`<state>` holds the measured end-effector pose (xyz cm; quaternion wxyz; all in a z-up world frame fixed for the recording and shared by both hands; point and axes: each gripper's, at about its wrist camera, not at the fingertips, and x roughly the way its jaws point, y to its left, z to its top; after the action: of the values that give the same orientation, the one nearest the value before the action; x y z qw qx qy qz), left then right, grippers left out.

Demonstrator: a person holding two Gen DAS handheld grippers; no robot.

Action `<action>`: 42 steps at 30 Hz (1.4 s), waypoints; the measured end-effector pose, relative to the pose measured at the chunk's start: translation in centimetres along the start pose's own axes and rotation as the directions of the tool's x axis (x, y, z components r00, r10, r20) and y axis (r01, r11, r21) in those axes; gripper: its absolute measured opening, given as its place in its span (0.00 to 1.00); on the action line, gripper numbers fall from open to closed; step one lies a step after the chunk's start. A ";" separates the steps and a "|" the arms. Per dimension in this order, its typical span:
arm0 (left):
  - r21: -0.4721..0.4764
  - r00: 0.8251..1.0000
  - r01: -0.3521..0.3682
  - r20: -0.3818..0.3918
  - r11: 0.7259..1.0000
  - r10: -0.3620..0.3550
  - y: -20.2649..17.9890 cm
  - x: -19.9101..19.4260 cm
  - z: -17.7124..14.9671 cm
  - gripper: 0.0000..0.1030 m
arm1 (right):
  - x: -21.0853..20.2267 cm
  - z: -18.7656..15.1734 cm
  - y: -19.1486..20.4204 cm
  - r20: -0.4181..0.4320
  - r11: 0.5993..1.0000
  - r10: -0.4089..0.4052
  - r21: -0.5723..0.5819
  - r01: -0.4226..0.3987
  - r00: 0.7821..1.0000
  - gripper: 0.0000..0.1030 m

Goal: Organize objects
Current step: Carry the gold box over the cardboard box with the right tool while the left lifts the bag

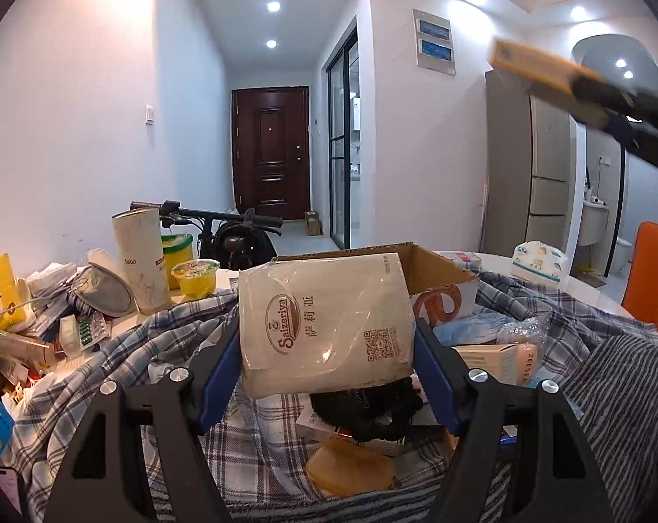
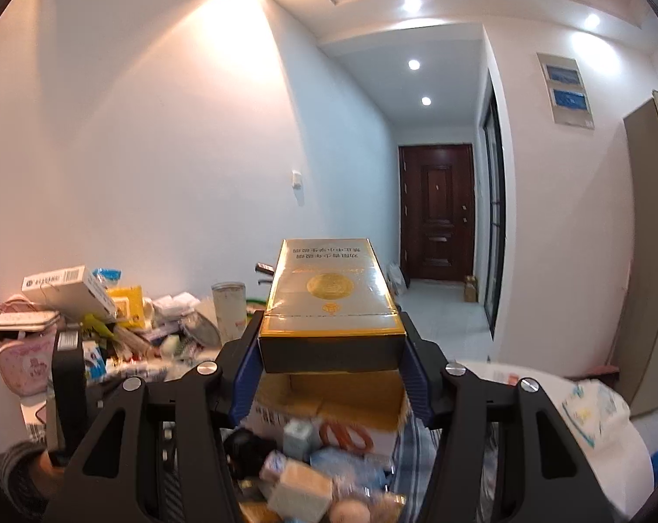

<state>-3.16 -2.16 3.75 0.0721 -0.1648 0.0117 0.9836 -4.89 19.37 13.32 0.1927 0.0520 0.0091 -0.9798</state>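
Holding, left gripper (image 1: 327,375): a cream napkin packet (image 1: 324,327) in clear wrap is clamped between its blue pads, standing nearly upright above the clutter.
Holding, right gripper (image 2: 331,381): a gold box (image 2: 331,309) is pinched at its near end, the rest reaching straight out ahead of the pads, its printed top facing up.
Seen from the left wrist: the gold box and the right gripper's dark fingers show blurred, high up and well off to the right of the packet.
Behind the packet: an open cardboard box (image 1: 433,270), just beyond the left pads.
Under the left gripper: a checked cloth (image 1: 185,331) spread over the table, with a black bundle (image 1: 372,409) and a flat amber piece (image 1: 350,466) lying on it between the arms.
Left of the left gripper: a tall white canister (image 1: 140,261), a yellow jelly cup (image 1: 196,279) and a heap of packets.
Below the right gripper: the same cardboard box, open, and small cartons, blurred.
Right of the right gripper: a tissue pack (image 2: 590,418).
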 end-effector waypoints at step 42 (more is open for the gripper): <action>0.026 0.996 -0.084 -0.012 0.996 0.085 -0.4 0.3 -0.2 0.73 | 12.7 -5.4 -7.9 -0.148 0.992 -0.060 0.105 0.076 0.987 0.54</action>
<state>-3.35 -1.77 3.49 0.0325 -0.1695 0.0319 0.9845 -19.02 22.06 6.63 0.1549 0.1331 -0.0291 -0.9785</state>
